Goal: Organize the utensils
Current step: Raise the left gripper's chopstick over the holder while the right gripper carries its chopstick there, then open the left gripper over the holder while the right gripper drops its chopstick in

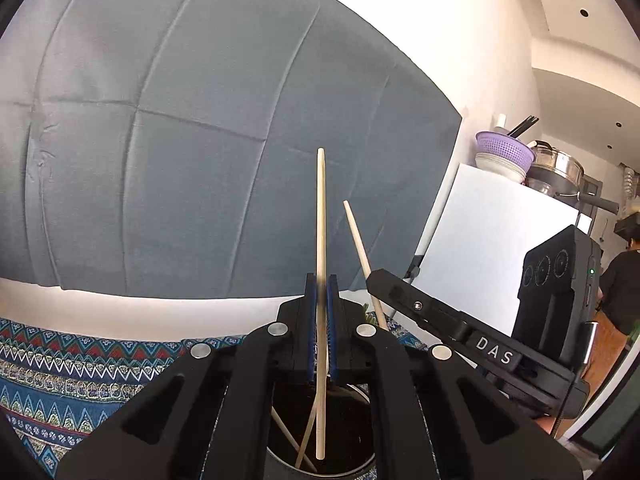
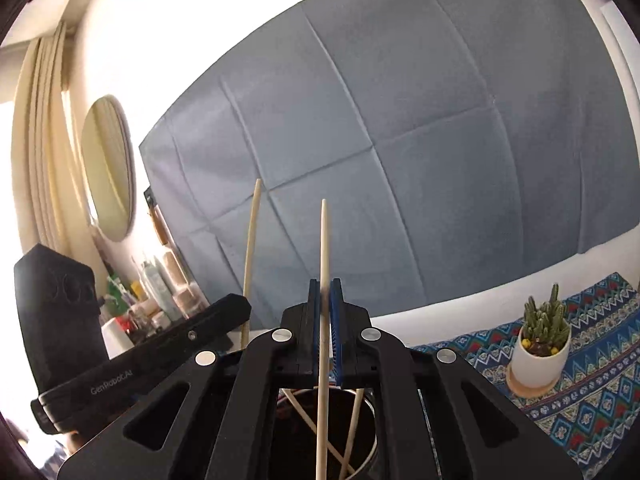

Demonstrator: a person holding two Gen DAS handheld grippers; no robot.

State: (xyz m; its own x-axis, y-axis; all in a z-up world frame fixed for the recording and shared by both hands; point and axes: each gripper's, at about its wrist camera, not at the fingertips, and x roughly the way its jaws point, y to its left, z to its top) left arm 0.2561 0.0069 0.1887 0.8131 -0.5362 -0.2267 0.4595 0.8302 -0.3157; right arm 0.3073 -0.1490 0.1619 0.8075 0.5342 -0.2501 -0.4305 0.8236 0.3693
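I see each gripper, left gripper (image 1: pixel 321 286) and right gripper (image 2: pixel 325 290), clamped on one chopstick (image 1: pixel 321 216) (image 2: pixel 324 248) above the holder (image 1: pixel 360 396), and only the right view shows the cactus pot (image 2: pixel 540 344).

This is a lived-in home rather than a lab or shop: a table under a patterned cloth (image 2: pixel 592 364) in blue, red and white zigzags carries a small potted cactus (image 2: pixel 542 340) on a round coaster, and cream curtains (image 2: pixel 40 152) hang beside an oval mirror (image 2: pixel 108 168) above a shelf crowded with bottles (image 2: pixel 156 292). On the other side a white fridge (image 1: pixel 492 248) is topped with a purple colander (image 1: pixel 505 146), stacked bowls and a steel pot (image 1: pixel 560 168) (kitchen gear kept in plain sight), and a creased grey-blue sheet (image 1: pixel 200 140) is pinned over the wall behind the table
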